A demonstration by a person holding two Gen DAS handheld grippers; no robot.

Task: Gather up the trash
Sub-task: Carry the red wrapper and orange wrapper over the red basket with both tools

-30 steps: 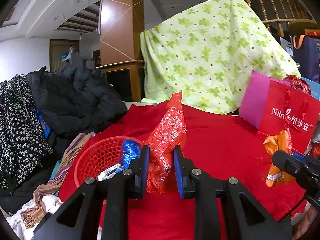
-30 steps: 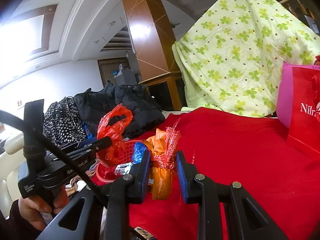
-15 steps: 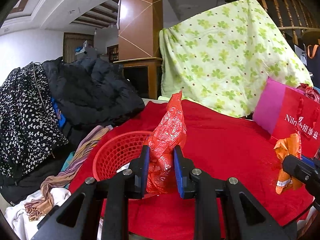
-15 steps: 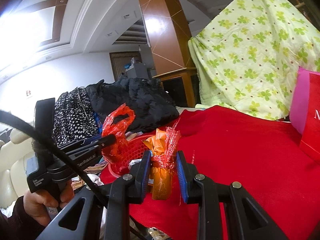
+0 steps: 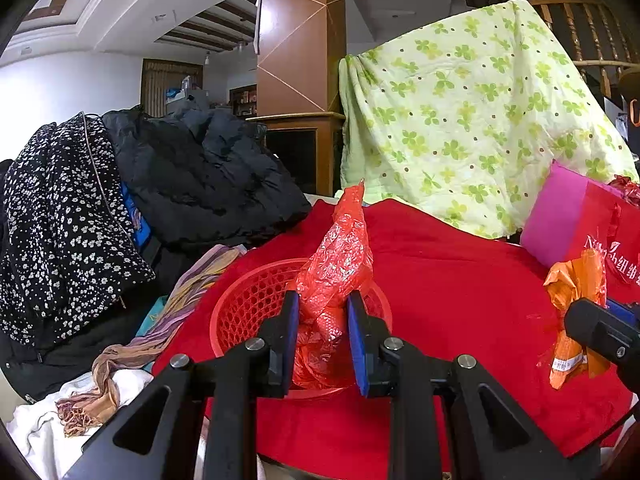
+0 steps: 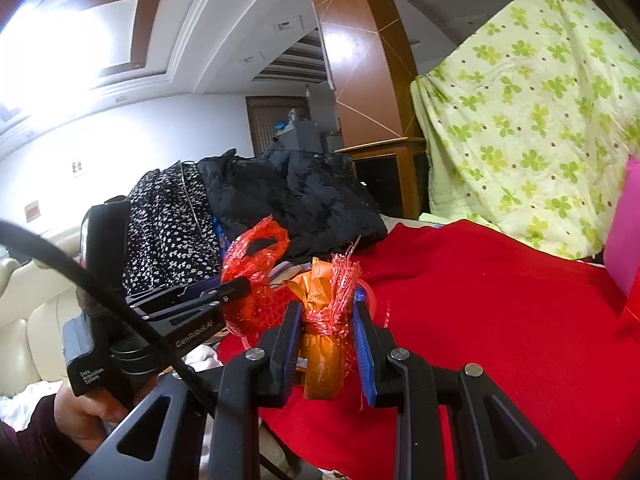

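Note:
My left gripper is shut on a crumpled red plastic bag and holds it over the red mesh basket on the red cloth. The bag and left gripper also show in the right wrist view. My right gripper is shut on an orange wrapper with a red frilly tie, just right of the basket. The wrapper shows at the right of the left wrist view.
A red tablecloth covers the table. Black and flowered jackets and a scarf are piled at the left. A green clover sheet hangs behind. A red and pink gift bag stands at the right.
Both grippers have moved left toward the basket. The red bag now hangs over the basket's middle. The orange wrapper has come closer to the basket's right rim.

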